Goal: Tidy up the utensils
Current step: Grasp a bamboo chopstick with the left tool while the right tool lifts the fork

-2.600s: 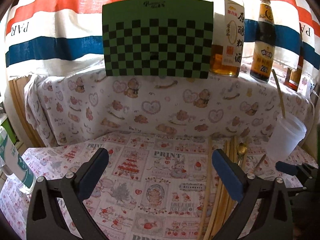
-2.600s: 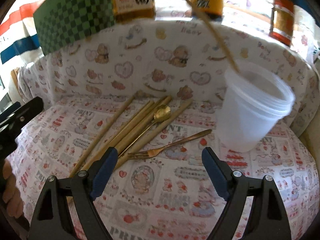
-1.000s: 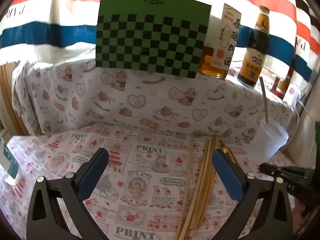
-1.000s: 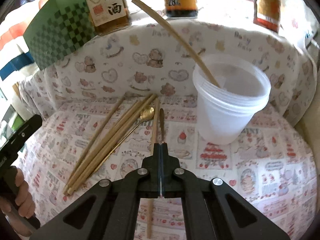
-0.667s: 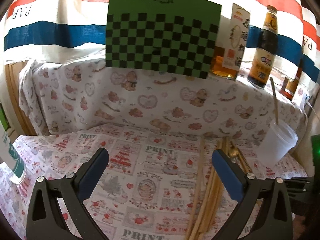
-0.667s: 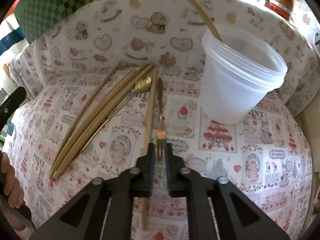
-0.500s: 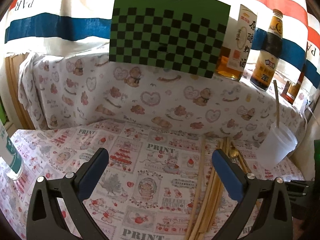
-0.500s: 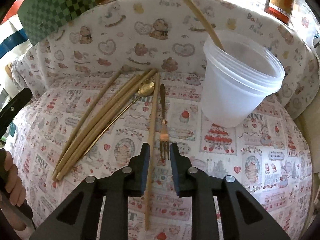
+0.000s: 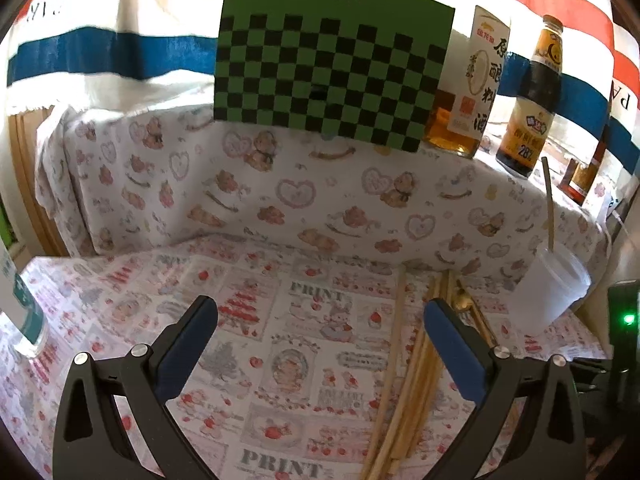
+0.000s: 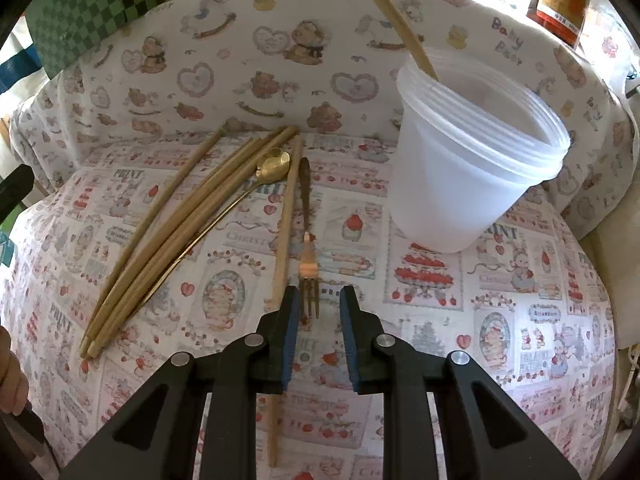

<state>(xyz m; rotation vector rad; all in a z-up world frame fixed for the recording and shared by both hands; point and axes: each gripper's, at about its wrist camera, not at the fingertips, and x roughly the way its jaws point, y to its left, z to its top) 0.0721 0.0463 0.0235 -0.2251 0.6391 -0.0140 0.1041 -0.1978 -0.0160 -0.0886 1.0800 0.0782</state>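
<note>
Count what lies on the printed cloth [image 10: 500, 320] in front of you: one fork [image 10: 307, 256], one gold spoon [image 10: 244, 196], and five loose chopsticks. Four of them form a slanted bundle [image 10: 160, 236] on the left. A single chopstick [image 10: 285, 236] runs just beside the fork. One more chopstick [image 10: 390, 12] stands leaning in the white plastic cup [image 10: 472, 160], which sits to the right of the fork, a little apart from it.

The fork lies flat with its long axis running straight away from you: tines toward your right gripper [image 10: 316, 300], handle toward the cloth-covered ledge. Your right gripper's pads stand slightly apart, either side of the tines without pressing them.

Your left gripper [image 9: 320, 320] is spread wide with nothing between its pads, over bare cloth left of the chopsticks.
</note>
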